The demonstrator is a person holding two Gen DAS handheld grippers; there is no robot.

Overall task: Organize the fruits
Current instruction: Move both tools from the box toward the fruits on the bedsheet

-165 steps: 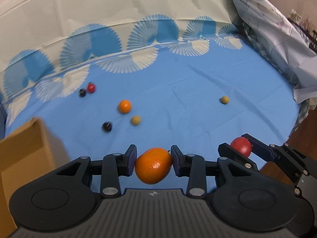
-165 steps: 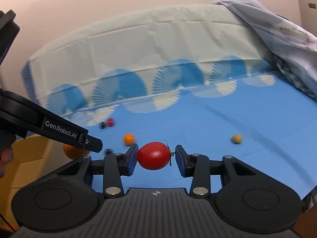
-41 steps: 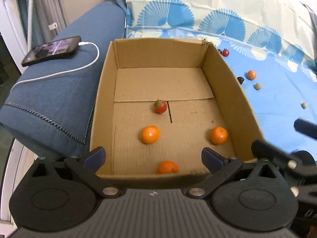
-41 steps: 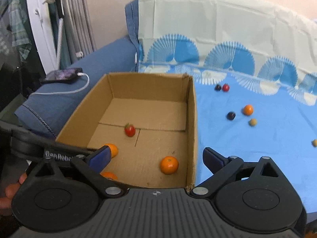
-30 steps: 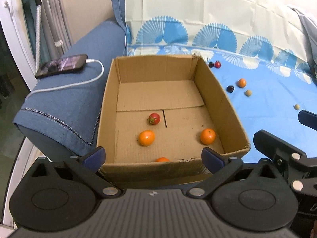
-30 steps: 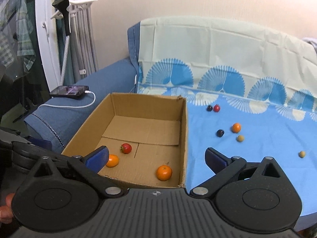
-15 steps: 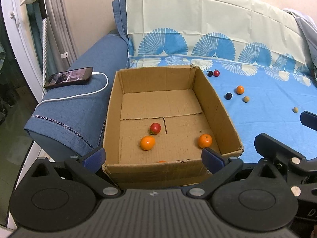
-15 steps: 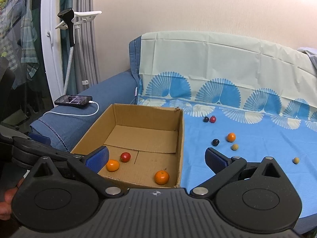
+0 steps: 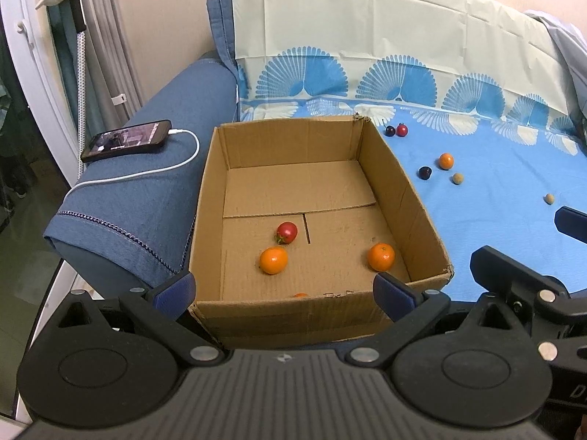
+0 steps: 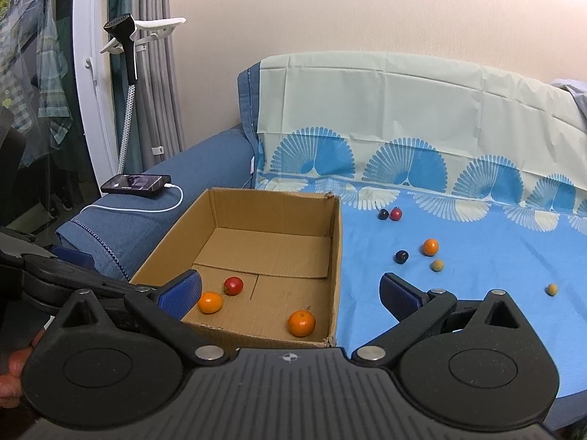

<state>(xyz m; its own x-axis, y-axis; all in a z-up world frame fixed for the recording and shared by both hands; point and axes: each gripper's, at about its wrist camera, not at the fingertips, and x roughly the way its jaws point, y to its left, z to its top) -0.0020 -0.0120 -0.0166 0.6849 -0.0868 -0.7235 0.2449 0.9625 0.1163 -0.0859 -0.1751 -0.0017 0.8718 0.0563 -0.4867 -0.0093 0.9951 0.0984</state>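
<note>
An open cardboard box [image 9: 403,187] [image 10: 335,256] stands on the blue cloth. Inside lie a red tomato [image 9: 287,232] [image 10: 233,285] and oranges [image 9: 273,260] [image 9: 381,256] [image 10: 210,301] [image 10: 301,323]; a third orange [image 9: 300,295] peeks over the near wall. On the cloth lie a small orange [image 9: 446,161] [image 10: 430,246], dark cherries [image 9: 425,172] [image 10: 401,256], a cherry pair [image 9: 396,130] [image 10: 389,214] and tan fruits [image 9: 457,178] [image 10: 437,265] [image 10: 551,288]. My left gripper [image 9: 284,291] and right gripper [image 10: 290,293] are open and empty, held before the box.
A phone [image 9: 126,140] [image 10: 136,184] on a white charging cable lies on the blue sofa arm [image 9: 146,190] left of the box. A garment steamer [image 10: 128,84] and curtains stand at the far left. The patterned cloth runs up the sofa back [image 10: 403,110].
Both grippers let go of an orange and a tomato into the box, then drew back and up from it. The box now looks smaller and farther away.
</note>
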